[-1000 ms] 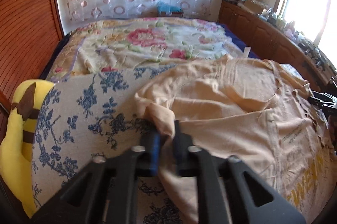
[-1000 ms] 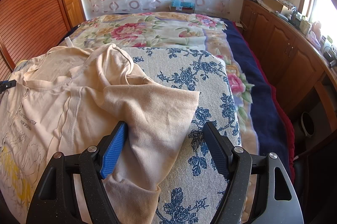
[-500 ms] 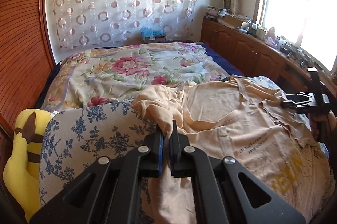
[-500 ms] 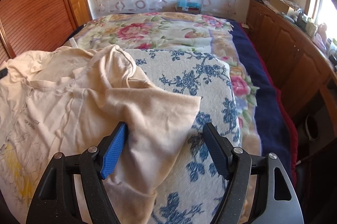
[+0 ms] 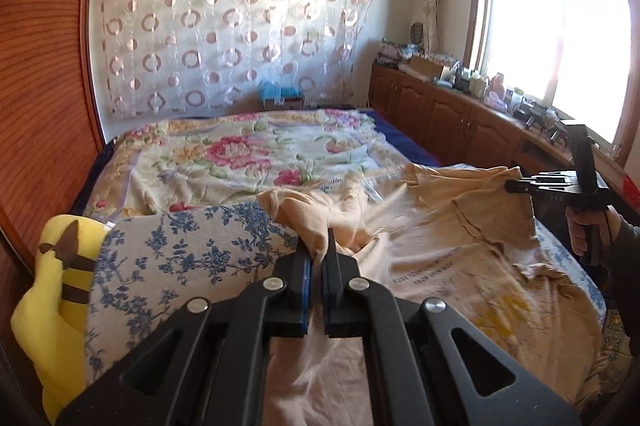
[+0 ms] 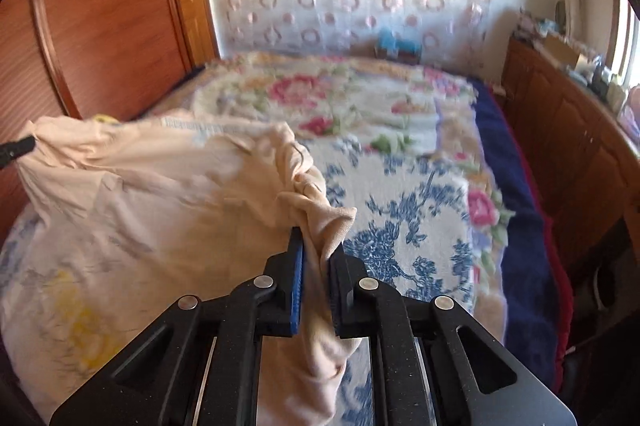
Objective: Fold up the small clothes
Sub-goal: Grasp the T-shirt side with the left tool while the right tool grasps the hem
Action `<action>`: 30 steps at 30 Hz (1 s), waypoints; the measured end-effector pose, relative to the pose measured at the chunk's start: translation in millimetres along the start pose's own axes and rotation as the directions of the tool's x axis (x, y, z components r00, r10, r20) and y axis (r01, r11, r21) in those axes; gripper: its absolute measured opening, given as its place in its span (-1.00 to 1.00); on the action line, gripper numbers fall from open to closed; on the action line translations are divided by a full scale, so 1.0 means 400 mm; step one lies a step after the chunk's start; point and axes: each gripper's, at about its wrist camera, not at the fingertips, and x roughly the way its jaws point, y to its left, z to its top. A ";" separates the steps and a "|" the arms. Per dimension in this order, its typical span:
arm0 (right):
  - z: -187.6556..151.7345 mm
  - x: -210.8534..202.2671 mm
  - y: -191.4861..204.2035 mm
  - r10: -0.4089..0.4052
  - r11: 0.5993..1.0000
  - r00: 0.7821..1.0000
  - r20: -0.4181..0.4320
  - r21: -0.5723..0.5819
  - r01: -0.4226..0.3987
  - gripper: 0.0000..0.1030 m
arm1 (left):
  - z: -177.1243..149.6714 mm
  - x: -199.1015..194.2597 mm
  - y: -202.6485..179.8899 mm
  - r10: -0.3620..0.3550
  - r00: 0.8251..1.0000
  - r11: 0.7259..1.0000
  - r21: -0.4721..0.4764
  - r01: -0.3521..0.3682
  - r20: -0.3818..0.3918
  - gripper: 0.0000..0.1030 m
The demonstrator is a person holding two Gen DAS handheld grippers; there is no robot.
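A beige T-shirt (image 5: 440, 246) with a yellow print lies spread on the bed, its two sleeve ends raised. My left gripper (image 5: 318, 242) is shut on the bunched left sleeve and holds it above the cover. In the right wrist view my right gripper (image 6: 318, 238) has its jaws closing, pads pressed on the gathered right sleeve of the shirt (image 6: 160, 206). The right gripper (image 5: 510, 185) also shows at the shirt's far corner in the left wrist view, held by a hand (image 5: 584, 230). The tip of the left gripper (image 6: 18, 148) appears at the shirt's other end.
Under the shirt is a blue-flowered cover (image 5: 180, 266), with a pink floral blanket (image 5: 240, 154) behind it. A yellow plush toy (image 5: 48, 286) sits at the bed's left edge by a wooden wall (image 5: 40, 106). Wooden cabinets (image 5: 460, 118) with clutter run under the window.
My right gripper went from wide open around the sleeve to closed on it. Both grippers rose, and the shirt's sleeve ends lifted off the bed with them.
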 end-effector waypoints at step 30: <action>-0.453 -0.419 0.167 0.048 0.999 0.995 -0.092 0.027 -0.045 -0.81 | -0.414 -0.405 -0.027 0.076 0.989 0.995 -0.059 -0.085 -0.130 -0.70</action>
